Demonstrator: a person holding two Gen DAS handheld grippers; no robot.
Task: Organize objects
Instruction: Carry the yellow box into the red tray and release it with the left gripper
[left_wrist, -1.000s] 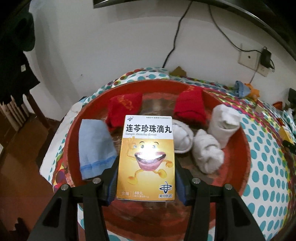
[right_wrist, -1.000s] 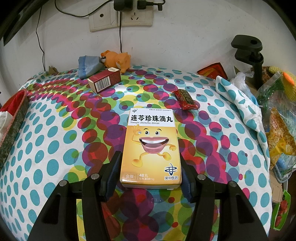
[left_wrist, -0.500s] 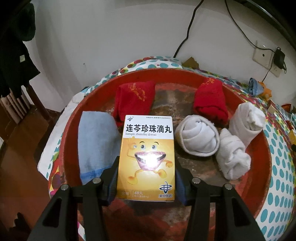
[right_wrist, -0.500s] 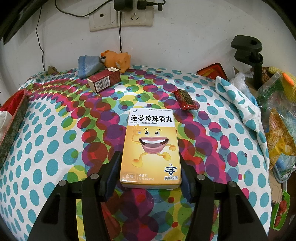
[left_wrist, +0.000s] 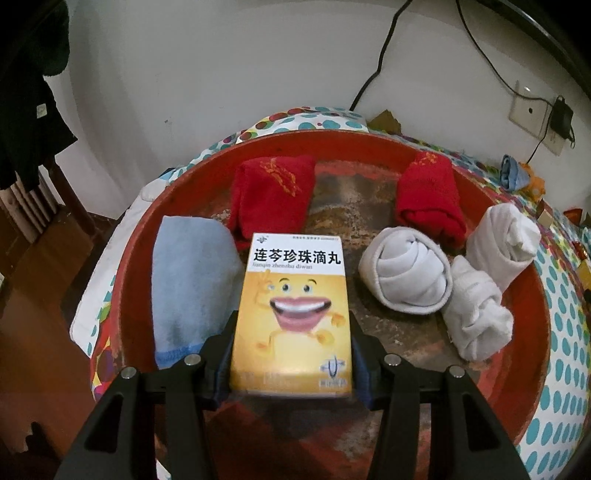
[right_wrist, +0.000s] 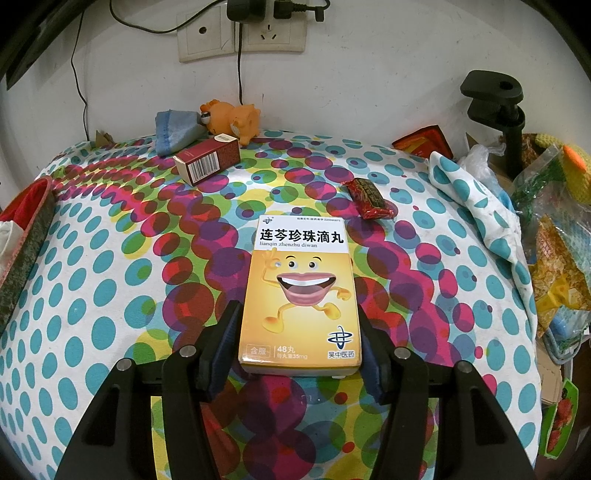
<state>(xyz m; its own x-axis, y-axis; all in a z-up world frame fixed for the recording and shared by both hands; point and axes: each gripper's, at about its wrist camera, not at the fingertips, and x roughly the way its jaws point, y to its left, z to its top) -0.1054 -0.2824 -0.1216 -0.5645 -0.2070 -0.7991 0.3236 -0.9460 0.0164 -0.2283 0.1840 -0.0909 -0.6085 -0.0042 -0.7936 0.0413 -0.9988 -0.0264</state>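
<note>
My left gripper (left_wrist: 291, 350) is shut on a yellow medicine box (left_wrist: 293, 314) with a smiling cartoon mouth, held over the round red tray (left_wrist: 524, 354). In the tray lie a blue cloth (left_wrist: 188, 284), two red rolled socks (left_wrist: 271, 192) and three white rolled socks (left_wrist: 406, 273). My right gripper (right_wrist: 299, 343) is shut on a second, identical yellow medicine box (right_wrist: 301, 295), low over the dotted tablecloth (right_wrist: 110, 258).
In the right wrist view a dark red carton (right_wrist: 207, 162), a blue cloth (right_wrist: 173, 129), an orange toy (right_wrist: 232, 118) and a red wrapped snack (right_wrist: 371, 197) lie at the back. Bags and a black clamp (right_wrist: 498, 110) crowd the right edge. The tray's rim (right_wrist: 26, 236) shows at left.
My left gripper has moved forward over the tray with its box; the socks now look nearer and larger. The right gripper and its box have stayed still.
</note>
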